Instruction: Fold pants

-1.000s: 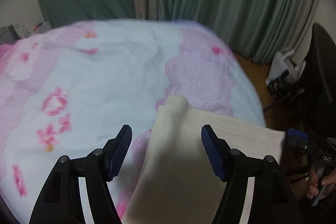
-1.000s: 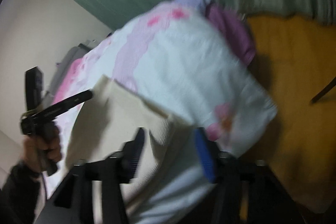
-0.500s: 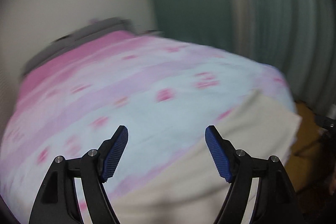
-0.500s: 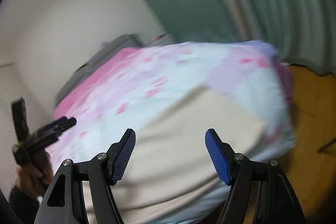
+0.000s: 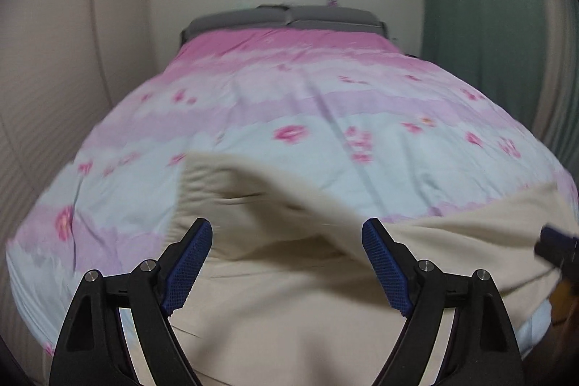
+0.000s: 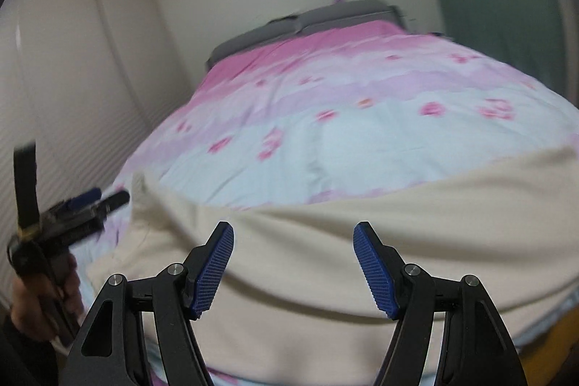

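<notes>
The cream pants (image 5: 296, 299) lie across the foot of the bed (image 5: 307, 104), on the flowered quilt (image 5: 416, 161), running along the near edge toward the right corner. A second ago the left wrist view looked toward the green curtain (image 5: 481, 6) with one folded corner of the cloth between the pads; now both views have swung round to face the grey headboard (image 5: 286, 15), and the whole garment shows as a broad band with a raised ridge, apparently one layer laid over another.

The left hand-held gripper (image 5: 286, 263) hangs above the cloth near its left end, its jaws opening, with nothing pinched between them; the fabric seen in the gap lies below. The right hand-held gripper (image 6: 293, 263) stands apart too, empty, over the middle of the band. In the right wrist view the other tool and the hand (image 6: 47, 306) holding it sit at the bed's left edge, beside the pants' upturned end.

Judging by this, one fold has been laid and let go, and both tools have pulled back for a fresh look. The ridge and the curled left end suggest smoothing or another fold is needed.
</notes>
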Action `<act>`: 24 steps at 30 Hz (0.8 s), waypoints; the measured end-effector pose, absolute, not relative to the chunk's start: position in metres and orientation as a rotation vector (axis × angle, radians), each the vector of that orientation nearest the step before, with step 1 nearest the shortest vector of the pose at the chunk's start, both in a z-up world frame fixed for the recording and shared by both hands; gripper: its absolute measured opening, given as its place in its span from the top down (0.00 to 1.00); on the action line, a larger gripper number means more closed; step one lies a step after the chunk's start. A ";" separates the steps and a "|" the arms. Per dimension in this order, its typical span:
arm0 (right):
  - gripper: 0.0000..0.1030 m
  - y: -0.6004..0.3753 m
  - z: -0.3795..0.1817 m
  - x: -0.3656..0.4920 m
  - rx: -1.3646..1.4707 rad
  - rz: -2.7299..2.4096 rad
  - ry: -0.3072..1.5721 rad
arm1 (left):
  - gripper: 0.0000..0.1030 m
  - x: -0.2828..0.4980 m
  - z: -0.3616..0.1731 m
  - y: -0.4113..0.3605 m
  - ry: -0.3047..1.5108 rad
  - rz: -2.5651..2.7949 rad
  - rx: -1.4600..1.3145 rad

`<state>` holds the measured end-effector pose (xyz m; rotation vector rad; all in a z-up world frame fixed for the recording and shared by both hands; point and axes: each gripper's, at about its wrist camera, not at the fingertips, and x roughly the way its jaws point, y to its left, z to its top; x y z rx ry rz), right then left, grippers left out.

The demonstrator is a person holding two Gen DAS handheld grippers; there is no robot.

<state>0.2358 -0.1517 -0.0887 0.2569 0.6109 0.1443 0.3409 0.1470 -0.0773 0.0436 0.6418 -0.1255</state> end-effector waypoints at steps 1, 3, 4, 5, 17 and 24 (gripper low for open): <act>0.32 -0.138 -0.093 0.244 0.239 0.159 0.627 | 0.18 0.351 -0.079 0.165 0.653 -0.123 0.019; 0.32 -0.114 -0.101 0.257 0.194 0.181 0.649 | 0.18 0.368 -0.082 0.189 0.666 -0.126 -0.024; 0.32 -0.088 -0.108 0.270 0.143 0.205 0.671 | 0.18 0.379 -0.083 0.195 0.669 -0.133 -0.034; 0.32 -0.079 -0.111 0.277 0.117 0.219 0.679 | 0.18 0.388 -0.083 0.201 0.665 -0.149 -0.030; 0.32 0.009 -0.124 0.332 -0.132 0.404 0.758 | 0.18 0.434 -0.105 0.229 0.652 -0.276 0.229; 0.91 0.035 -0.138 0.360 -0.142 0.493 0.814 | 0.18 0.413 -0.108 0.250 0.657 -0.254 0.172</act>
